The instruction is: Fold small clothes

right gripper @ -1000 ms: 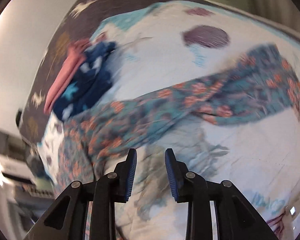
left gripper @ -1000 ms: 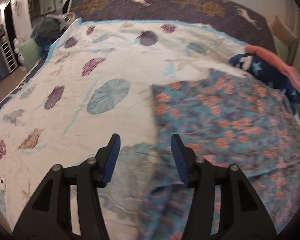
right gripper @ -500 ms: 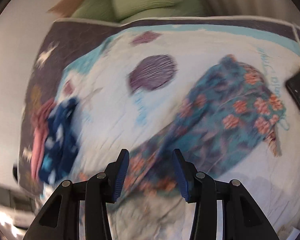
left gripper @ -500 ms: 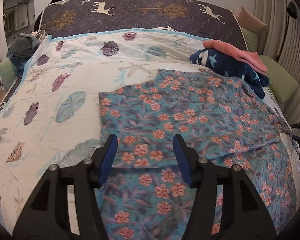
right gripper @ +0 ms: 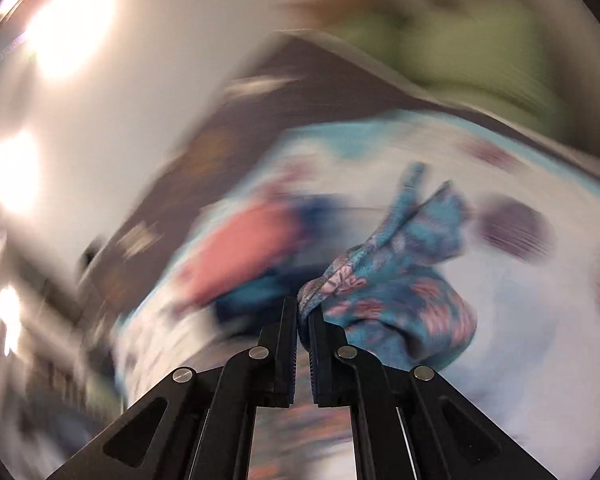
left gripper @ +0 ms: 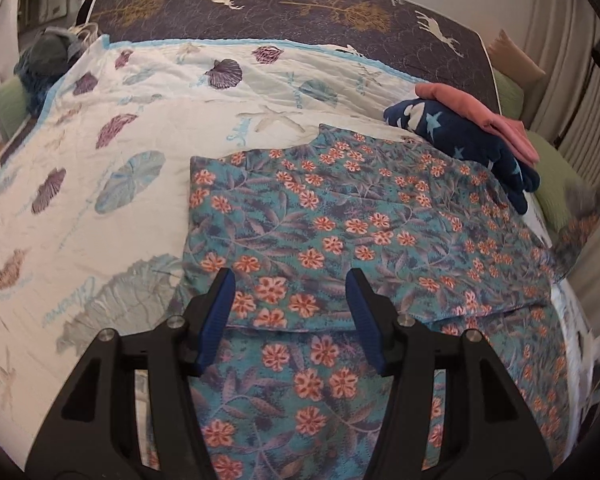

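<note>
A teal garment with orange flowers [left gripper: 340, 220] lies partly folded on the bed, its upper layer doubled over the lower one. My left gripper [left gripper: 290, 284] hovers open above the fold's near edge, with nothing between its blue pads. In the blurred right wrist view my right gripper [right gripper: 302, 308] is shut on a bunched corner of the floral garment [right gripper: 384, 280], which is lifted off the bed and hangs from the tips.
A navy star-print garment [left gripper: 460, 136] with a pink one [left gripper: 480, 116] on top sits at the bed's right side. The white seashell quilt [left gripper: 100, 160] spreads to the left. A dark headboard cover [left gripper: 300, 4] lies behind, green cushions [left gripper: 556, 176] to the right.
The right gripper closed on a corner of the floral garment and swung up with it. The left gripper drifted over the garment, which now lies doubled beneath it.
</note>
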### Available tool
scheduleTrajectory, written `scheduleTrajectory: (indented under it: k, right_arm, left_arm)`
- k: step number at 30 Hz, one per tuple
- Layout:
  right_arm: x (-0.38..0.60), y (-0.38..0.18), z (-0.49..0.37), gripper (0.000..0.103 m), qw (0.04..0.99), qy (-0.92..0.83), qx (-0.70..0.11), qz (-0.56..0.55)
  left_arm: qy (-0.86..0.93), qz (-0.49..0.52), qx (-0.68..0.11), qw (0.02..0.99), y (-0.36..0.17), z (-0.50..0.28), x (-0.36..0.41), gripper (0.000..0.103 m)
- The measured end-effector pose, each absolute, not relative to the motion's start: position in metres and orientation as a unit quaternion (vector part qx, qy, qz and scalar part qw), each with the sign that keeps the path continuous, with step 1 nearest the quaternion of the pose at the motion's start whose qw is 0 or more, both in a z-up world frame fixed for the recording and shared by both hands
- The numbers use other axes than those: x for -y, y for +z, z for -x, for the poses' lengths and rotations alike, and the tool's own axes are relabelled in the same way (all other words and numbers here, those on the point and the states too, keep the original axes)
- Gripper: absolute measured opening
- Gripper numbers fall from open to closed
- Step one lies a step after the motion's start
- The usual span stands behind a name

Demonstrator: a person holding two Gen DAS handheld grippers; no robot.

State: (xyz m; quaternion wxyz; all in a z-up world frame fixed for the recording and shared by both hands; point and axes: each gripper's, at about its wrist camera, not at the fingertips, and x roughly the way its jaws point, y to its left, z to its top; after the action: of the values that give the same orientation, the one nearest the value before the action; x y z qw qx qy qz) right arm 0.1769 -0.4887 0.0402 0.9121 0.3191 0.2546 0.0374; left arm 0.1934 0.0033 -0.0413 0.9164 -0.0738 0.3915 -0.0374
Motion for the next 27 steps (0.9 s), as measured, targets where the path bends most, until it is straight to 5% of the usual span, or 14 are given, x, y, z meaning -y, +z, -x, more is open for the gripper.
scheduleTrajectory:
  k: [4,8,13,22,23,25,27]
  right_arm:
    - [0.334,0.056,-0.170,0.008,0.922,0.238,-0.281,-0.116]
    - [0.238,-0.005,-0.160,0.012,0.891,0.254,-0.374,0.045]
    - [0.242,-0.050,-0.158,0.014,0.861,0.242,-0.448,0.009]
    - [0.300,-0.034,-0.134,0.039,0.887,0.178,-0.426,-0.030]
    - [0.303,-0.035,-0.134,0.039,0.888,0.170,-0.425,-0.033]
    - [0.310,-0.035,-0.136,0.040,0.891,0.155,-0.425,-0.039]
    - [0.319,-0.037,-0.138,0.040,0.894,0.128,-0.427,-0.045]
  left_arm:
    - [-0.029,0.088,-0.396,0.914,-0.045,-0.189,-0.014,0.059]
    - [-0.030,0.100,-0.402,0.910,-0.047,-0.184,-0.027,0.059]
    - [-0.045,0.103,-0.405,0.907,-0.050,-0.180,-0.031,0.059]
    - [-0.114,0.125,-0.458,0.873,-0.074,-0.171,-0.013,0.059]
    - [-0.115,0.114,-0.455,0.875,-0.075,-0.170,-0.009,0.051]
    - [-0.127,0.092,-0.457,0.876,-0.075,-0.169,0.002,0.015]
    - [-0.132,0.093,-0.458,0.874,-0.071,-0.169,0.004,0.005]
